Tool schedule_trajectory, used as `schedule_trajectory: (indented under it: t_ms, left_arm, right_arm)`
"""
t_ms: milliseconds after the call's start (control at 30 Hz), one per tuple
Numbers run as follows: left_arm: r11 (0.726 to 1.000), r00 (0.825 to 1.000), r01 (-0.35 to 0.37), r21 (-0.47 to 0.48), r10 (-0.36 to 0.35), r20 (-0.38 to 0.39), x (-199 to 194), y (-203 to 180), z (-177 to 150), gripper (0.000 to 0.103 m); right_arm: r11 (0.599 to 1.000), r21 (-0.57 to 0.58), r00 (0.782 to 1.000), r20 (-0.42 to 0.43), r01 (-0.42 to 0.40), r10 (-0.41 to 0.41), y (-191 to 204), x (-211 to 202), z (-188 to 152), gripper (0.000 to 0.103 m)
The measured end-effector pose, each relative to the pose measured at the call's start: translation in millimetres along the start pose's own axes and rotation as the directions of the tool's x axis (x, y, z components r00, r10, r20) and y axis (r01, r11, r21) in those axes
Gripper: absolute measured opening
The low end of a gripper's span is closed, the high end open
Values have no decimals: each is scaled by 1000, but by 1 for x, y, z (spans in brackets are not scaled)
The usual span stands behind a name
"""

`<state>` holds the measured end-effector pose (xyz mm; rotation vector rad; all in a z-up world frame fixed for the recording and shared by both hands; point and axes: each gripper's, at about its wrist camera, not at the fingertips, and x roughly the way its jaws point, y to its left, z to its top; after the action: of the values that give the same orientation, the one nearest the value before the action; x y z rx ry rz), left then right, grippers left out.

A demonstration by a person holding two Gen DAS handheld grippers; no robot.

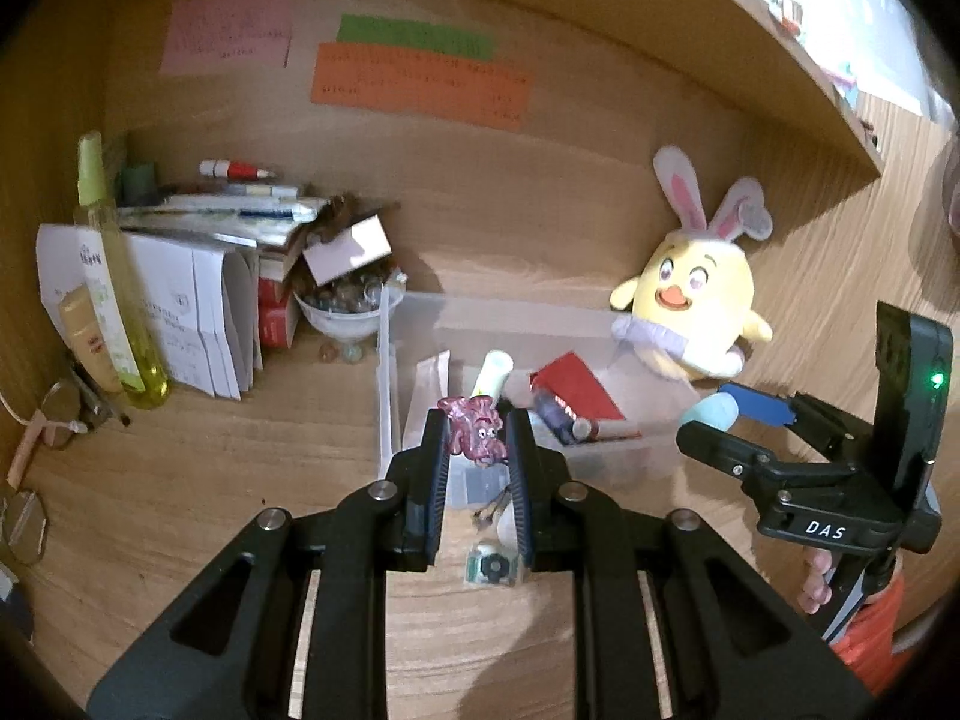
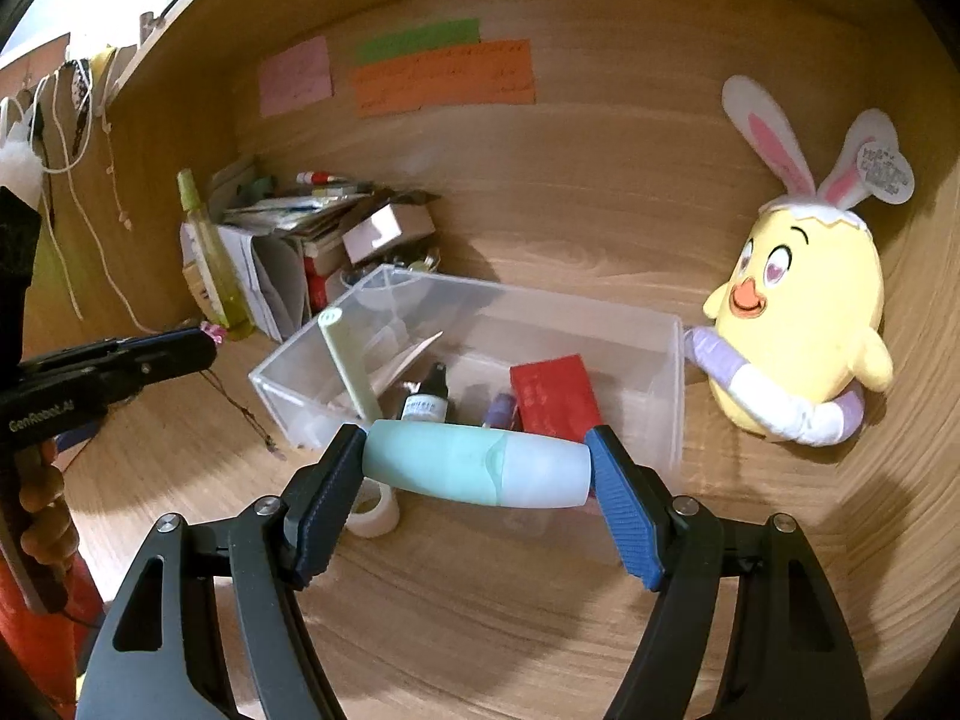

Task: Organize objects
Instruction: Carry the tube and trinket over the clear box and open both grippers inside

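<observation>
The left claw (image 1: 477, 441) grips a small pink charm (image 1: 474, 429) above the clear box (image 2: 675, 384), which already holds a red packet (image 2: 555, 393) and small bottles. The right claw (image 2: 477, 468) pinches a teal bottle (image 2: 474, 465) just before the box's near wall. By my reading, both items remain unplaced.

Left gripper (image 1: 477, 450) — matte black linkage arms, round silver pivot screws, dark blue ribbed finger pads (image 1: 521, 480), right gripper (image 2: 477, 468) — same black frame, brighter blue pads (image 2: 624, 516), white "DAS" lettering, green indicator light, orange sleeve.
</observation>
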<state>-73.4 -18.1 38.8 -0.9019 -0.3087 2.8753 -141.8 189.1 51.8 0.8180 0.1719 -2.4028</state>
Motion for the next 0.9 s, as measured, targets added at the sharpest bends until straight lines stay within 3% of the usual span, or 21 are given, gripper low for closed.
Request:
schedule_trajectory:
  t_ms: [300, 567, 900]
  left_arm:
    - [1000, 998, 0, 14, -1, 59, -1, 0, 25, 18]
    - [1000, 999, -7, 9, 6, 49, 18, 2, 34, 18]
    - [999, 1000, -25, -39, 24, -19, 52, 19, 31, 18]
  right_arm:
    - [999, 13, 999, 41, 30, -30, -8, -6, 17, 72]
    - [998, 15, 995, 74, 68, -69, -19, -7, 35, 72]
    - [998, 33, 998, -12, 57, -57, -28, 35, 29, 72]
